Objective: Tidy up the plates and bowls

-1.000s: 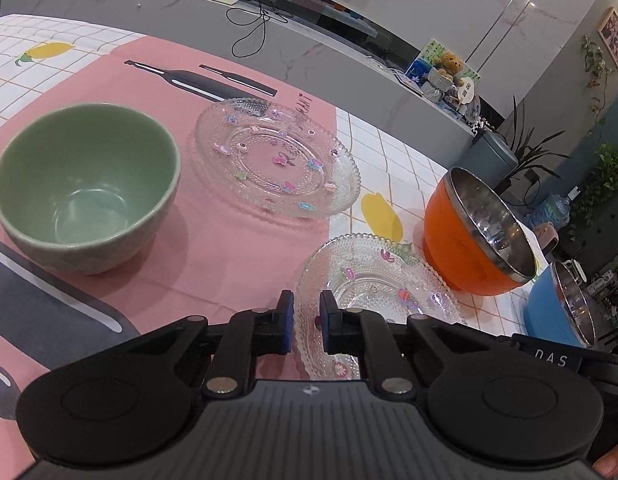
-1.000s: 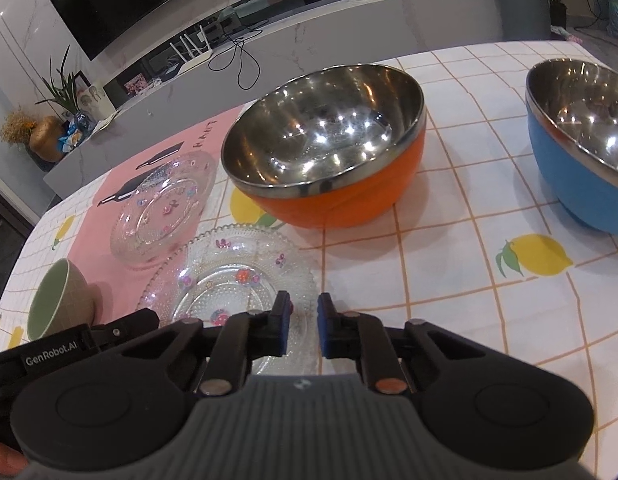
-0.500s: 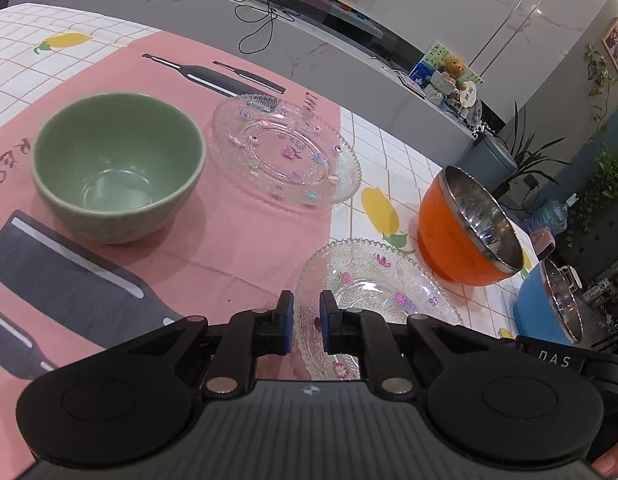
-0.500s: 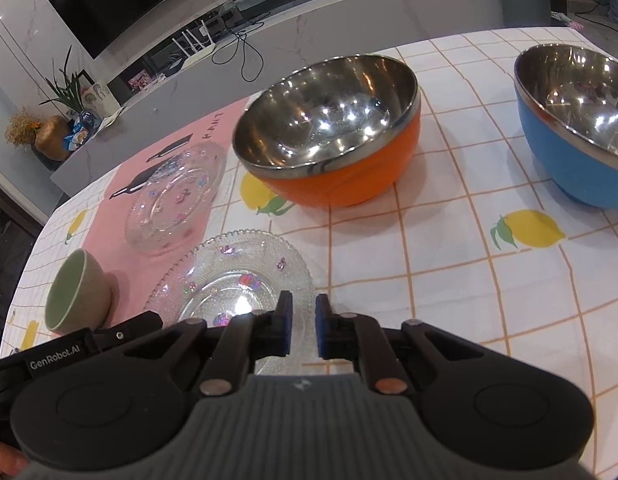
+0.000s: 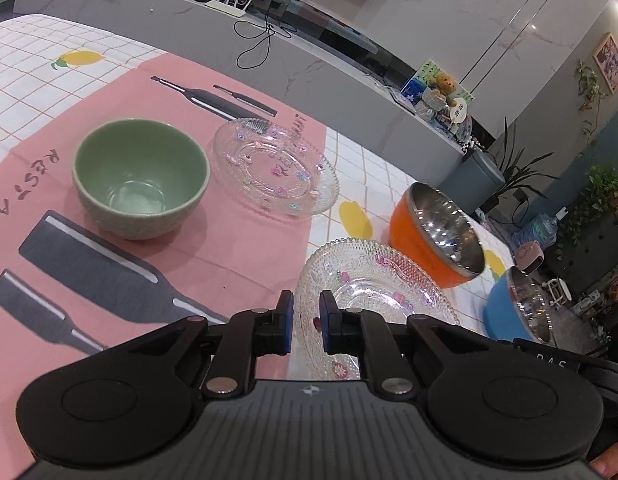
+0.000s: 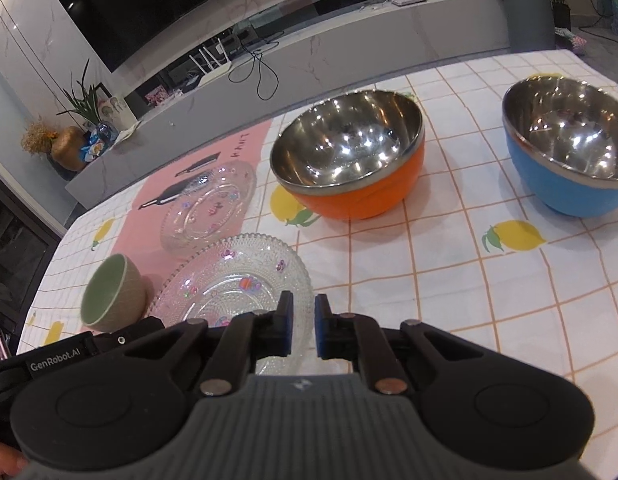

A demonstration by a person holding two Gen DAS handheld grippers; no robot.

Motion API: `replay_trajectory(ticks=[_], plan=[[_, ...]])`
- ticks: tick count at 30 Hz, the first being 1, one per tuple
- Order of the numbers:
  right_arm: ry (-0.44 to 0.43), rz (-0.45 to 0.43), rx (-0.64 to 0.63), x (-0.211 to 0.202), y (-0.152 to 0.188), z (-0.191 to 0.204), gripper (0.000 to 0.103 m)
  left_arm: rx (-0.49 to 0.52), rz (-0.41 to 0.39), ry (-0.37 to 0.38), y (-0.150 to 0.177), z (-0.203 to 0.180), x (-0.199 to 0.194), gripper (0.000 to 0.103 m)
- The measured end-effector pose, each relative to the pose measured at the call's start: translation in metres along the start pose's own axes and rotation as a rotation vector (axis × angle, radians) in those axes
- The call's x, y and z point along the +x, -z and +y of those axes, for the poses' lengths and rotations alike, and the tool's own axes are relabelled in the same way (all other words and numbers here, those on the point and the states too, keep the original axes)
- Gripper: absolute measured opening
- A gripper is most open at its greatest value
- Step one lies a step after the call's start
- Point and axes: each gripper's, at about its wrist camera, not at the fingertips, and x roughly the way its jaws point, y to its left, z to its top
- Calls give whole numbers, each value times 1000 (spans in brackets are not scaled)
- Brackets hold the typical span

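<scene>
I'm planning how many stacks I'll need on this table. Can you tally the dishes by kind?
Glass plates: 2, near plate and far plate
Steel-lined bowls: 2, orange bowl and blue bowl
Ceramic bowls: 1, green bowl
Total: 5 dishes

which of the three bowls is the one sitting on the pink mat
The green ceramic bowl. The orange bowl and blue bowl, both steel-lined, stand on the lemon-print tablecloth.
</scene>
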Motion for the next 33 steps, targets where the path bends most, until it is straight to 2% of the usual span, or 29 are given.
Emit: replay_trajectory(ticks=[8,19,27,33], plan=[[-18,-44,10,-39,10,1,8,6,-23,26,11,-14,-27,14],[-34,-74,55,-87,35,-16,7,20,-14,73,35,-30,-54,14],[-13,-77,74,-112,58,-31,7,40,31,101,58,-38,-54,14],[13,-56,84,-115,74,-46,7,53,81,99,76,-38,-45,14]])
